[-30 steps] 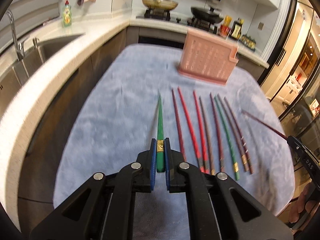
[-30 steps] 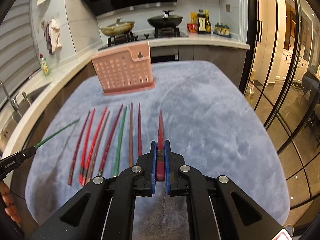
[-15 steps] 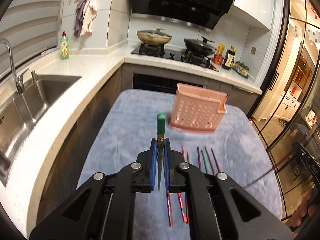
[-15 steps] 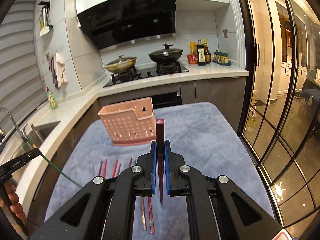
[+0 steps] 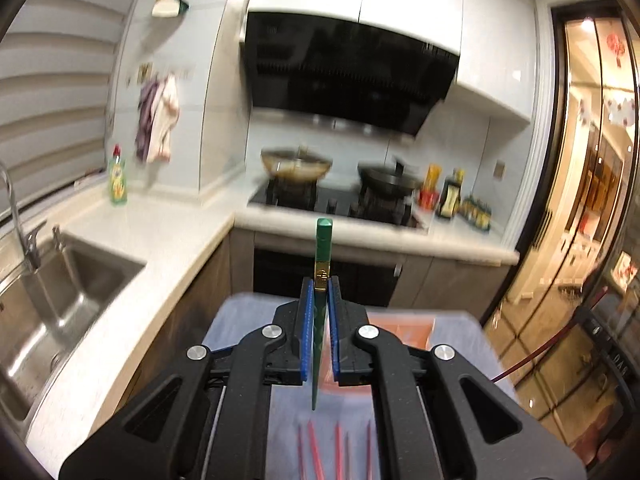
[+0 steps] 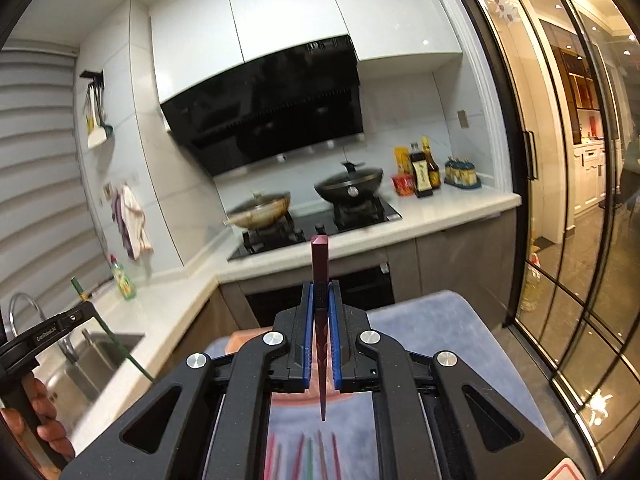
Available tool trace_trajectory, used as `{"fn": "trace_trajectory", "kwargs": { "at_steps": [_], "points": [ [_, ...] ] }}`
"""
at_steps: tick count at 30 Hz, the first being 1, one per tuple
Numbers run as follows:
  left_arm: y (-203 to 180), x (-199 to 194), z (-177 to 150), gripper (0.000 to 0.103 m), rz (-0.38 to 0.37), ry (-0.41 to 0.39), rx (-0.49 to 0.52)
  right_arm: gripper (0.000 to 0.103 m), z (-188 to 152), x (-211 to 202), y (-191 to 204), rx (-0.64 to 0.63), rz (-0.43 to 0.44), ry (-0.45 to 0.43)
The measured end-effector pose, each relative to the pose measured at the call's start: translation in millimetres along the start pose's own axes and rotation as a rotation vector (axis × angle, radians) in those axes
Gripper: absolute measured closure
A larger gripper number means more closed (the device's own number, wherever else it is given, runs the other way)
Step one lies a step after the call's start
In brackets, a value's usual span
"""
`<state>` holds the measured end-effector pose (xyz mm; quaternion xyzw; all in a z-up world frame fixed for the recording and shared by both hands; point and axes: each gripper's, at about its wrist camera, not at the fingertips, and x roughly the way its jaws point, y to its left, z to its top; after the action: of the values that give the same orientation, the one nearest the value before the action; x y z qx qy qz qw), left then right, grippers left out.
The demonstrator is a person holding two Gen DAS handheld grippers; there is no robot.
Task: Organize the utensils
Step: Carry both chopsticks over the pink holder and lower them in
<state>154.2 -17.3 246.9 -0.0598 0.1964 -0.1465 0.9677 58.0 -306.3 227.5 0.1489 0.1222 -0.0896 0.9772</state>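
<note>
- While both grippers are raised above the table, the left gripper [image 5: 319,324] is clamped on a green chopstick [image 5: 322,256]; its blue pads press the shaft just below a gold band, the blunt end stands up and the thin tip hangs down.
- The right gripper [image 6: 320,328] is clamped on a maroon chopstick [image 6: 320,268] in the same manner, blunt end up, point down.
- Below each held stick, a row of loose chopsticks [image 5: 336,452] lies on the grey-blue cloth [image 5: 240,320]; the left view shows mostly red ones, the right view also a green one among them.
- The pink rack [image 5: 404,330] shows only in part behind the jaws in both views, more of it in the left.
- Only the right view shows the left gripper from the side, with a hand [image 6: 44,428] on its grip at the frame's left edge and the green stick slanting down across the sink [image 6: 92,360].
- Only the left view shows the maroon stick from the side, a thin red line at the right edge.
- The left view takes in the whole basin and tap [image 5: 16,216]; the right view takes in the glass doors [image 6: 560,240].
- Both views show the hob with two pans [image 6: 348,186], blurred in the left view.
</note>
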Motion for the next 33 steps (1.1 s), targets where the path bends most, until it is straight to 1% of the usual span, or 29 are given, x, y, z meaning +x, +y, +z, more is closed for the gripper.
{"fn": "trace_trajectory", "kwargs": {
  "at_steps": [3, 5, 9, 12, 15, 21, 28, 30, 33],
  "points": [
    [-11.7, 17.3, 27.6, 0.096, -0.006, -0.059, -0.015, 0.096, 16.3, 24.4, 17.4, -0.017, 0.013, -0.03],
    [-17.4, 26.6, 38.7, 0.096, -0.008, -0.091, -0.015, 0.096, 24.2, 39.4, 26.8, -0.025, 0.02, -0.039],
    [-30.1, 51.3, 52.3, 0.096, -0.025, -0.114, -0.004, 0.096, 29.5, 72.5, 38.0, -0.032, 0.029, -0.028],
    [-35.3, 74.8, 47.1, 0.096, -0.046, -0.091, -0.003, 0.096, 22.6, 97.6, 40.8, -0.024, 0.041, 0.004],
    [-37.9, 99.7, 35.5, 0.096, -0.05, -0.05, 0.002, 0.096, 12.3, 120.8, 41.1, -0.017, 0.047, 0.049],
    [-29.3, 134.0, 12.6, 0.096, -0.056, 0.026, -0.027, 0.096, -12.4, 152.3, 41.1, -0.035, 0.043, 0.12],
    [-17.2, 157.3, -9.3, 0.095, -0.052, 0.098, -0.054, 0.095, -30.8, 165.1, 38.3, -0.05, 0.032, 0.166],
    [-13.3, 159.8, -13.0, 0.095, -0.044, 0.105, -0.064, 0.092, -32.6, 163.6, 35.9, -0.046, 0.027, 0.159],
    [-8.8, 158.2, -16.5, 0.095, -0.042, 0.105, -0.069, 0.092, -31.4, 160.9, 35.7, -0.046, 0.022, 0.156]
  ]
}}
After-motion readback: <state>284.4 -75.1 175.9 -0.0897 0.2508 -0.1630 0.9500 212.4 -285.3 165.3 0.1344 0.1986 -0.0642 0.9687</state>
